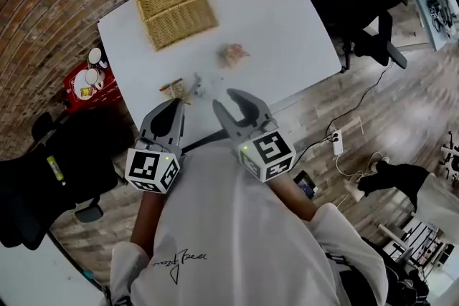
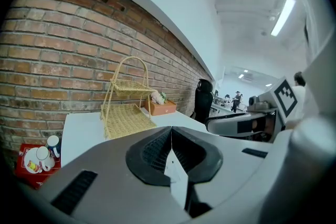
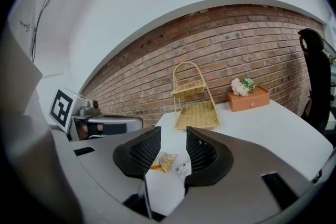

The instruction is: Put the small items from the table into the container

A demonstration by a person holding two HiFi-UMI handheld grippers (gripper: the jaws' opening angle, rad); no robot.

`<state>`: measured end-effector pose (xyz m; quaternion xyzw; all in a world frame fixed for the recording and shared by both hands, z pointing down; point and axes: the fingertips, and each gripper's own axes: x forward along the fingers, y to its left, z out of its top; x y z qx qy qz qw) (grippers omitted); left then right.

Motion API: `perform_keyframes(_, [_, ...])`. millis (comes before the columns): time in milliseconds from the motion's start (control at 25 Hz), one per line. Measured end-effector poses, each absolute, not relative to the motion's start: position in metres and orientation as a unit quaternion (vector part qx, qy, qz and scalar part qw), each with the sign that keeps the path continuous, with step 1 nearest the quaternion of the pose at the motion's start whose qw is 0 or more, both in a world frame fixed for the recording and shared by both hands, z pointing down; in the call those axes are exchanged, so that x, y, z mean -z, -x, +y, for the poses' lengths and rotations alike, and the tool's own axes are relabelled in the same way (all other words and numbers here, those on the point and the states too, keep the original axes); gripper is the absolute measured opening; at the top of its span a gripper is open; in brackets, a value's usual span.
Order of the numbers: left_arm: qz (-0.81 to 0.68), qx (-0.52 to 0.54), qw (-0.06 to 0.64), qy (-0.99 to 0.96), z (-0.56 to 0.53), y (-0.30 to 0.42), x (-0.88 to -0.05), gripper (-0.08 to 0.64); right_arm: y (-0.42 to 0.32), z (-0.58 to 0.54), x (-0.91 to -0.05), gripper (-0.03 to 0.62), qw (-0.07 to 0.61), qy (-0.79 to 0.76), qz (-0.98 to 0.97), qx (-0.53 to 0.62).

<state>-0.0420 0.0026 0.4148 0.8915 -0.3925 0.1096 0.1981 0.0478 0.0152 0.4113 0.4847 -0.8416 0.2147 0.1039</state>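
On the smooth white tabletop (image 1: 287,32), a crinkled tan packet (image 1: 173,89) and a pinkish packet (image 1: 233,54) lie loose near the woven wicker basket (image 1: 172,0), with the left claw (image 1: 177,103) pressed together and the right claw (image 1: 227,99) spread, nothing between its ribbed pads.

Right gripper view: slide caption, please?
Open right gripper frames small packets on the white table, wicker rack beyond.

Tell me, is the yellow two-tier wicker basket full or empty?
Empty: both tiers of the yellow two-tier wicker basket show bare weave.
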Motion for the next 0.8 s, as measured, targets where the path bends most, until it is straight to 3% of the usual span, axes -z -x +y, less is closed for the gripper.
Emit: perform_keyframes(800, [-0.409, -0.125, 0.227, -0.875, -0.045, 0.026, -0.438, 0.009, -0.092, -0.049, -0.468, 0.201, 0.180, -0.491, -0.819, -0.237])
